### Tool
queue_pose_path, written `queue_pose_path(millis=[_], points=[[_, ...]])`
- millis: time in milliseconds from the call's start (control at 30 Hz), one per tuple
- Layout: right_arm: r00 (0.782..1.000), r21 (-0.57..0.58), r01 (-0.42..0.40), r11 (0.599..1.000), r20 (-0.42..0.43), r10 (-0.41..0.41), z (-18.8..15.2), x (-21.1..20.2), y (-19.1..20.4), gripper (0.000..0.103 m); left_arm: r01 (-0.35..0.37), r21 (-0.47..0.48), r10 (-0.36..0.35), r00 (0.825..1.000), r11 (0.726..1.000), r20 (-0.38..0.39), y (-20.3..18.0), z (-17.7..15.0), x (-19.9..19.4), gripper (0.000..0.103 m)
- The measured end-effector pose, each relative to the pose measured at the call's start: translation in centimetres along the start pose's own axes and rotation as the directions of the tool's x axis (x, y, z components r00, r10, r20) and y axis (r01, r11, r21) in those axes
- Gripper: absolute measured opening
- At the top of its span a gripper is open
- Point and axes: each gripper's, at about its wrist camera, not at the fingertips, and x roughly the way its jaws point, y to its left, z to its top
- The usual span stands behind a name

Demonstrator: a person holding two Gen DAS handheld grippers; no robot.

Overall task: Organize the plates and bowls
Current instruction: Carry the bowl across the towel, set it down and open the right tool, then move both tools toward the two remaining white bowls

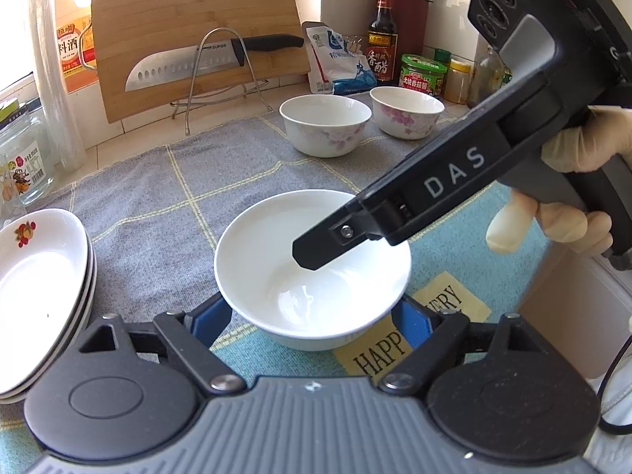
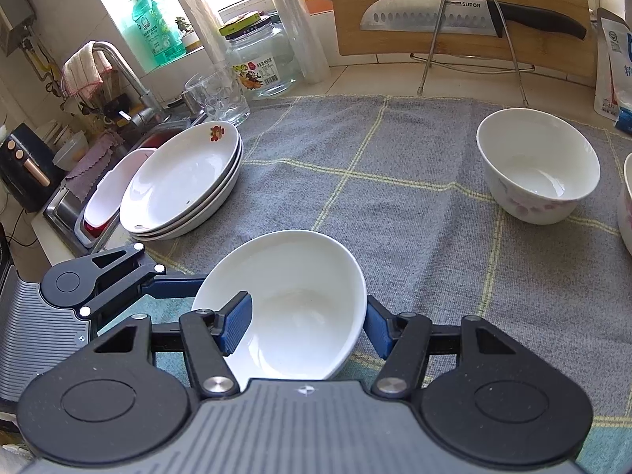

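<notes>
A plain white bowl (image 1: 276, 260) (image 2: 300, 276) sits on the grey checked cloth (image 2: 395, 205). My left gripper (image 1: 312, 324) has its blue pads against opposite sides of the bowl's lower wall, shut on it. My right gripper (image 2: 308, 324) straddles the bowl's right wall, with one finger (image 1: 316, 252) inside, the other outside and a wide gap between the pads: open. A stack of plates (image 1: 35, 276) (image 2: 185, 173) with a fruit print lies to the left. Two flowered bowls (image 1: 324, 126) (image 1: 407, 114) stand apart at the back right.
A bamboo cutting board (image 1: 189, 27) and a knife (image 1: 189, 67) on a wire rack stand behind the cloth. Sauce bottles and jars (image 1: 381, 35) line the back right. A glass jar (image 2: 260, 59) and a tumbler (image 2: 217, 94) stand at the back left, with the sink (image 2: 79, 205) at the far left.
</notes>
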Motion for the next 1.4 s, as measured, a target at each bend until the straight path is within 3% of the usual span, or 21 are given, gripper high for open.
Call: queue_pose_path(millis=[33,67,133,667,867,1167,1400], points=[[1.0,0.01,-0.013,1.0,0.01,0.013,0.0,-0.1,-0.1,0.077,0.002,0.002,-0.002,1.0,1.0,0.0,0.0,0.0,0.0,0.088],[1.0,0.021,-0.018,1.0,0.021,0.018,0.1,-0.2,-0.1,0.091,0.006,0.005,-0.006,1.0,1.0,-0.004,0.0,0.0,0.1,0.088],[0.999,0.024,-0.011,1.0,0.04,0.01,0.1,-0.4,-0.1,0.098,0.016,0.006,-0.016,1.0,1.0,-0.012,-0.2,-0.1,0.1,0.09],[0.989,-0.042,0.103,0.994,0.111,-0.098,0.9,-2.4,-0.5,0.1,0.046,0.004,-0.046,0.999,0.999,-0.004,0.3,1.0,-2.7,0.096],[0.965,-0.05,0.216,0.975,0.164,-0.206,1.0,-3.7,-1.6,0.1,0.03,-0.032,-0.029,0.999,0.999,0.018,1.1,3.0,-2.7,0.098],[0.926,-0.019,0.326,0.945,0.209,-0.315,-0.1,-5.0,-4.2,0.103,-0.028,0.025,0.026,0.998,0.999,0.064,1.1,6.6,-1.4,0.1],[0.898,-0.073,0.407,0.911,0.216,-0.384,-0.7,-4.9,-5.6,0.103,-0.006,0.027,0.004,0.998,1.0,0.066,1.4,9.8,0.8,0.1]])
